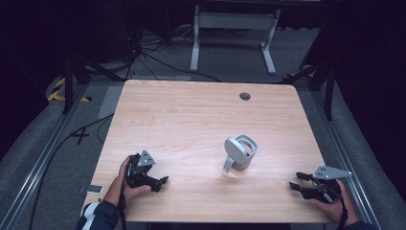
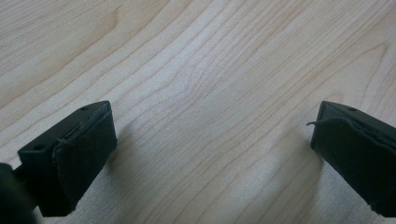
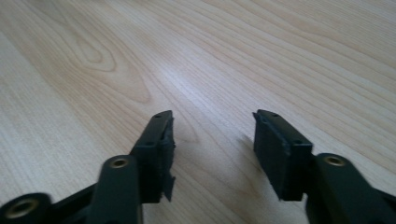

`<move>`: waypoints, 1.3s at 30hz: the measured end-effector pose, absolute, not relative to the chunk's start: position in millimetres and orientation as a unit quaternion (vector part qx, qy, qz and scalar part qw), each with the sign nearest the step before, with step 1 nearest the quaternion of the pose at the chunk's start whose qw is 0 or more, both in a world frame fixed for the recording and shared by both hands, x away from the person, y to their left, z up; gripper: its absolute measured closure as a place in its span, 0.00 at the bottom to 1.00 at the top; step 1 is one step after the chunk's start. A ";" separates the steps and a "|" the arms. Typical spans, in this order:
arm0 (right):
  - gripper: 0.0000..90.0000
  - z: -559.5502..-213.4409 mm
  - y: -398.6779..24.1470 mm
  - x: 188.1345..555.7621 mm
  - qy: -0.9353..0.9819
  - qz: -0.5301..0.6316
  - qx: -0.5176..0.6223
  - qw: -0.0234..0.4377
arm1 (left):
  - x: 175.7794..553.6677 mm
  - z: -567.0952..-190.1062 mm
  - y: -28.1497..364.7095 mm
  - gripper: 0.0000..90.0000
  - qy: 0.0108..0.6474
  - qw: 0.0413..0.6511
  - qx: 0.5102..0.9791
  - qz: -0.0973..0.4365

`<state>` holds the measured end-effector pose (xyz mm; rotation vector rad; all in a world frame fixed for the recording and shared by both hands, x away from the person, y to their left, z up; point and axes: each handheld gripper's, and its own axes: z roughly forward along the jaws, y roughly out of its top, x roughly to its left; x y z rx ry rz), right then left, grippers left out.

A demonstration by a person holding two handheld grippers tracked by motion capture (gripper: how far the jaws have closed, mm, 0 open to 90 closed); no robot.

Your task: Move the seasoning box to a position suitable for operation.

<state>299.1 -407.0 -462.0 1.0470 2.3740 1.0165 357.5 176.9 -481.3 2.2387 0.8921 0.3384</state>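
High view, object: a grey kettle-like jug [image 1: 241, 153] stands upright on the counter [image 1: 191, 115], right of centre and toward the near half; its lid is tipped open and its handle points toward the near edge.
Object to right hand-held gripper: the right hand-held gripper [image 1: 298, 183] lies near the right near corner; the jug is forward and to its left, well apart.
Object to left hand-held gripper: the left hand-held gripper [image 1: 162, 181] rests near the left near edge; the jug is to its right and slightly forward, farther off.
Nearer hand: the right, by judgement.
Left gripper view, jaws: wide apart, over bare wood grain, holding nothing.
Right gripper view, jaws: apart, over bare wood, holding nothing.
Surroundings: a cable port [image 1: 245, 96] in the far counter; a white frame [image 1: 234, 28] on the floor beyond.
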 end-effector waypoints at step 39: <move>0.99 -418.2 -369.2 290.3 0.843 0.422 0.287 0.172 | 357.5 -481.4 176.8 0.00 0.344 0.347 0.863 0.131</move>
